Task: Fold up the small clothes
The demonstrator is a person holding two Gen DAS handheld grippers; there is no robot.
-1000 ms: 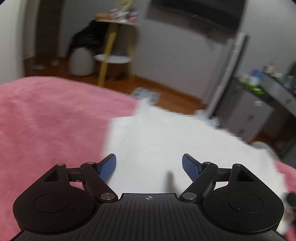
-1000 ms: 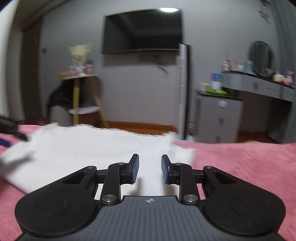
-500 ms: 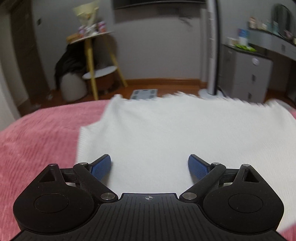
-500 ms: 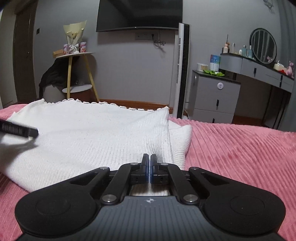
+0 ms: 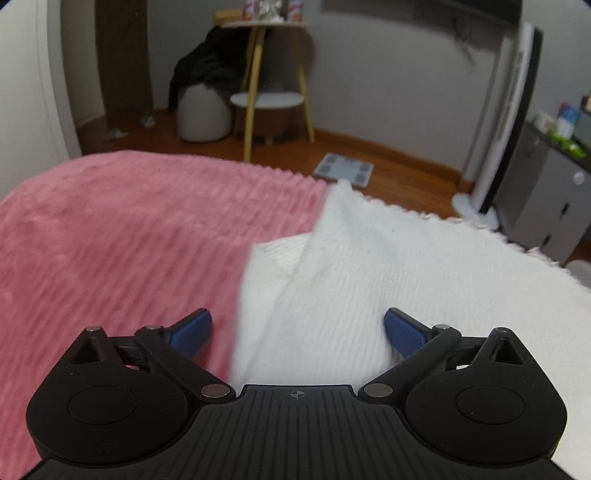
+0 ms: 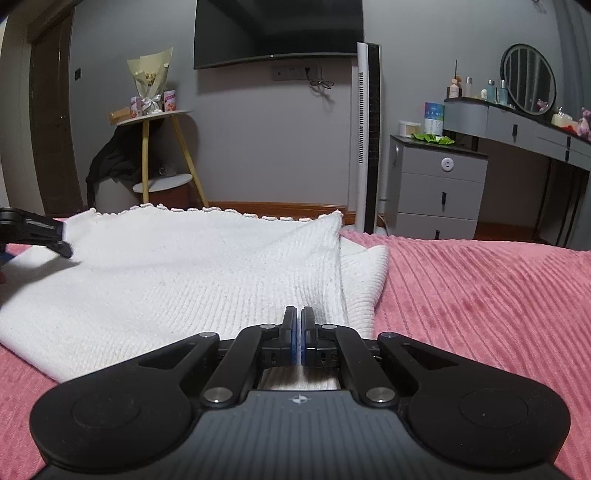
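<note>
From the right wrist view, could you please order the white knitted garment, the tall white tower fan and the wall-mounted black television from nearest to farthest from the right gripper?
1. White knitted garment, directly beneath the right gripper.
2. Tall white tower fan, on the floor beyond the bed, slightly right.
3. Wall-mounted black television, high on the far wall.

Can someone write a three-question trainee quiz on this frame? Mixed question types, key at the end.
1. True or false: the left gripper is shut on the white knitted top.
2. Which gripper has its jaws closed? A) left B) right C) both
3. Fill in: the top lies on a ____ ribbed blanket.

Key
1. False. Its jaws stand wide and have just been opening, with the top's edge below them, not pinched.
2. B. The right gripper is shut at the top's near edge; whether it pinches fabric cannot be told.
3. Pink.
</note>
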